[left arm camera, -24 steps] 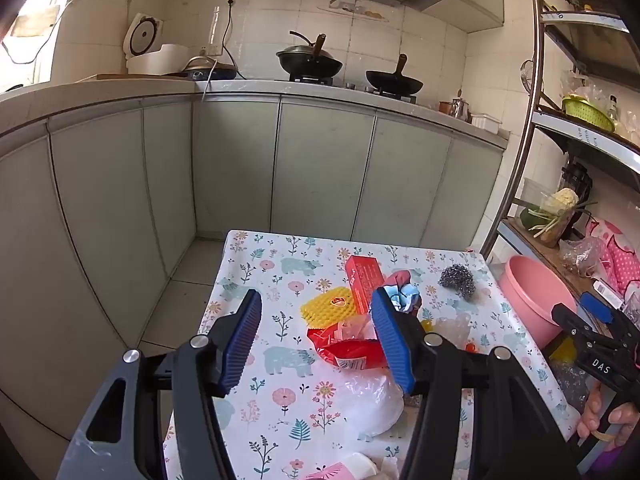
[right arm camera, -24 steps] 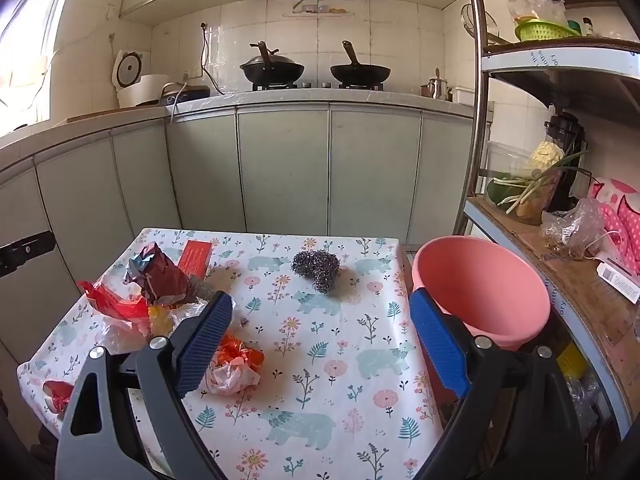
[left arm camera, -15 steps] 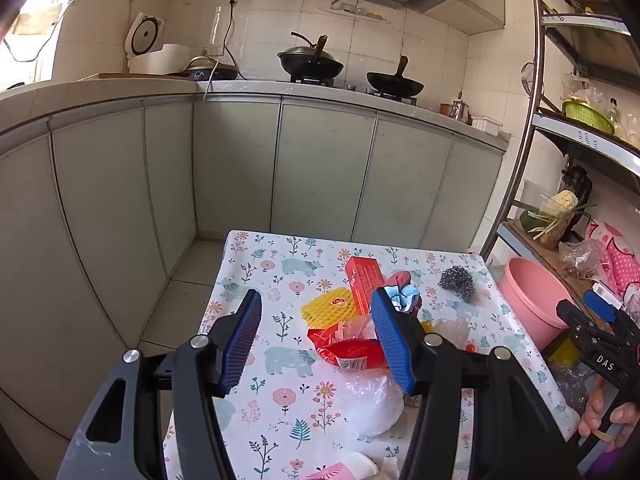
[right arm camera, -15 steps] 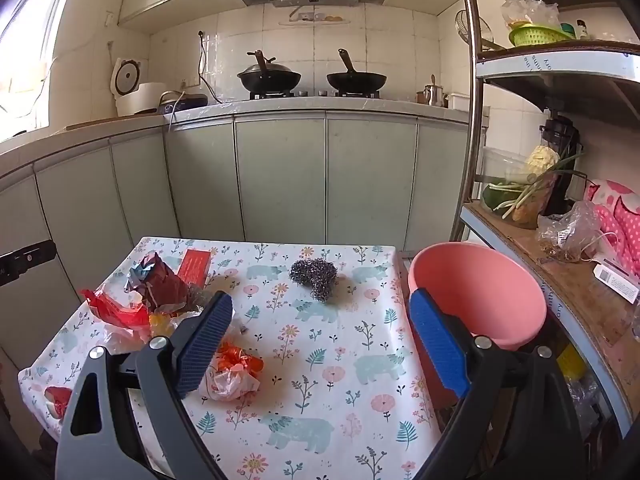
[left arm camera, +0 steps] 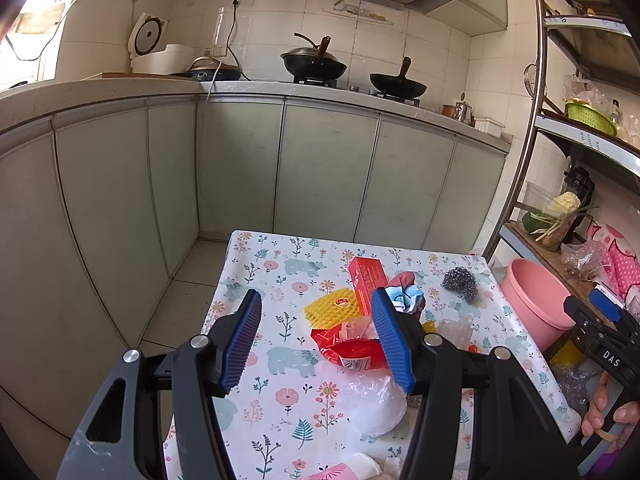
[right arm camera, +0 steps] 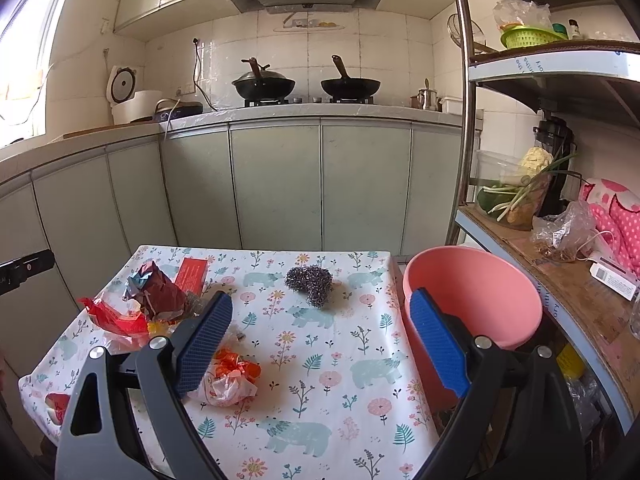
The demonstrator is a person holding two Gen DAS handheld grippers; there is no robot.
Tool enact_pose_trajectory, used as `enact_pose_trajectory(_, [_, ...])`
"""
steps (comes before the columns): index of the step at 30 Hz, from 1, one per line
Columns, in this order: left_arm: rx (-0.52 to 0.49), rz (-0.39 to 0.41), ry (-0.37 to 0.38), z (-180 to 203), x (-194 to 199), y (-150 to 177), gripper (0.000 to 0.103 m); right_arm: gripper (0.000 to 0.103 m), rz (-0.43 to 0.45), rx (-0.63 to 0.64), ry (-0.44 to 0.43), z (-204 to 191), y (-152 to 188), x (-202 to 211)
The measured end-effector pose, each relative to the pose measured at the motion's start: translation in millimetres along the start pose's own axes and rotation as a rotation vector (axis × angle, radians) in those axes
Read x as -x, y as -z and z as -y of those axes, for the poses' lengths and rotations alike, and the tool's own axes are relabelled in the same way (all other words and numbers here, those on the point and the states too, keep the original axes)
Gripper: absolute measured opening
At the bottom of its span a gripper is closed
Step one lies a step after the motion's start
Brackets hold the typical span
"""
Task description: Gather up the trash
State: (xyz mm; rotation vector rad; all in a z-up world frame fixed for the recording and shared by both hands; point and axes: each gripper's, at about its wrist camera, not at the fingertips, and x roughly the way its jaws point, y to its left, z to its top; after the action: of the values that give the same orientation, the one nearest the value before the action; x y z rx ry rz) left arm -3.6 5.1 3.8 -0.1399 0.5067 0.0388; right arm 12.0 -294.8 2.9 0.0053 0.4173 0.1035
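Currently: both claws spread, empty | left claw (left arm camera: 316,344) above red wrapper (left arm camera: 352,350) on table (left arm camera: 280,396) | right claw (right arm camera: 320,344) near orange-white bag (right arm camera: 230,378) | pink basin (right arm camera: 472,296) beside table | advice: descend vertically, straddle one crumpled piece, close fully.

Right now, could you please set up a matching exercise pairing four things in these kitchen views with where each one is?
Things:
1. steel wool scrubber
2. pink bin
3. yellow sponge
4. green basket

Places:
A. on the upper shelf of the rack
B. beside the table's right edge
C. next to the red box, on the table's left part
D. alone near the table's far middle

Pairs: 1-D, 2-B, 3-C, 4-A
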Motion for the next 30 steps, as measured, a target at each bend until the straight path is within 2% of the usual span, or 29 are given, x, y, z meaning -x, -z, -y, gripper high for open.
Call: enact_pose_trajectory(30, [0.001, 0.002, 0.001, 0.1, 0.7, -0.3, 0.056, 0.091, 0.002, -0.001, 0.002, -0.5, 3.1, -0.8])
